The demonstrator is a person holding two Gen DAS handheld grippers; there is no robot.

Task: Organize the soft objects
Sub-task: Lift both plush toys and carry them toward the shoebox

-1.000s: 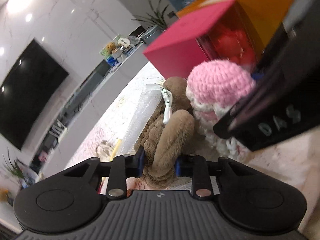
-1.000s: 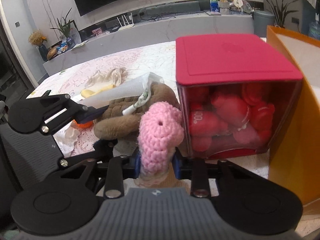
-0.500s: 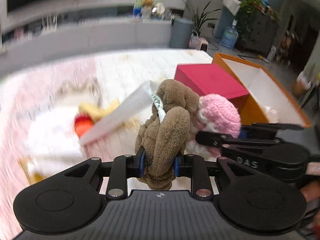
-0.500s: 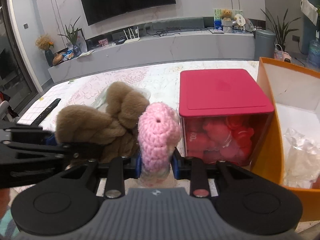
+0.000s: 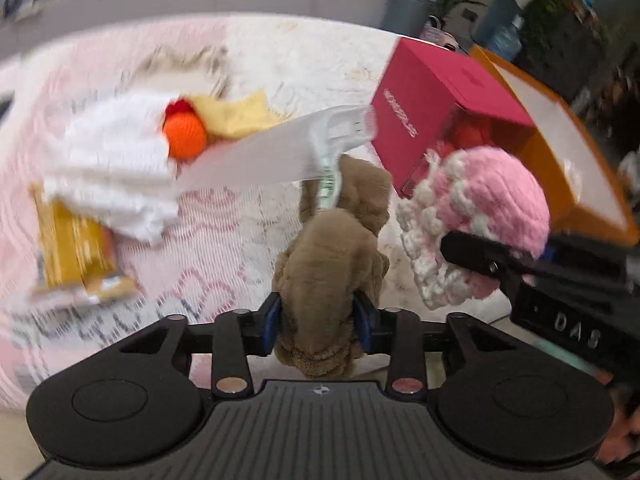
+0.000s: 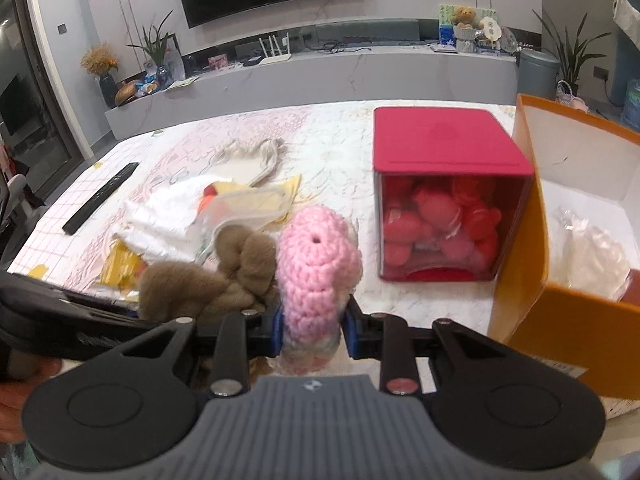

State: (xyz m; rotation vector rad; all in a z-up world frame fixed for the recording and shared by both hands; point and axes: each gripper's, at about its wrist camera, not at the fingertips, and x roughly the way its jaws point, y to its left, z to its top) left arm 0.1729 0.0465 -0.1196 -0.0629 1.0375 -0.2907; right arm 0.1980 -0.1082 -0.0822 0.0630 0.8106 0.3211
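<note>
A brown plush toy [image 5: 328, 248] hangs between the blue pads of my left gripper [image 5: 318, 320]. Those jaws are opening, but the plush still fills the gap and touches both pads. A white tag and clear wrapper [image 5: 272, 152] trail from the plush. My right gripper [image 6: 314, 328] is shut on a pink and white crochet toy [image 6: 316, 264], held up above the table. The two toys sit side by side, the brown plush [image 6: 192, 288] just left of the pink one. In the left wrist view the pink crochet toy [image 5: 492, 200] is at the right.
A clear box with a red lid [image 6: 444, 148], full of red soft items, stands on the quilted table. An open orange box [image 6: 568, 320] with a plastic bag inside is at the right. White cloth [image 5: 116, 160], an orange ball [image 5: 186, 136], a yellow packet [image 5: 72, 252] and a black remote [image 6: 100, 196] lie left.
Both grippers have risen off the table with their toys. The left wrist view has rolled upright and tipped down toward the table. The left jaws stand wider around the brown plush.
</note>
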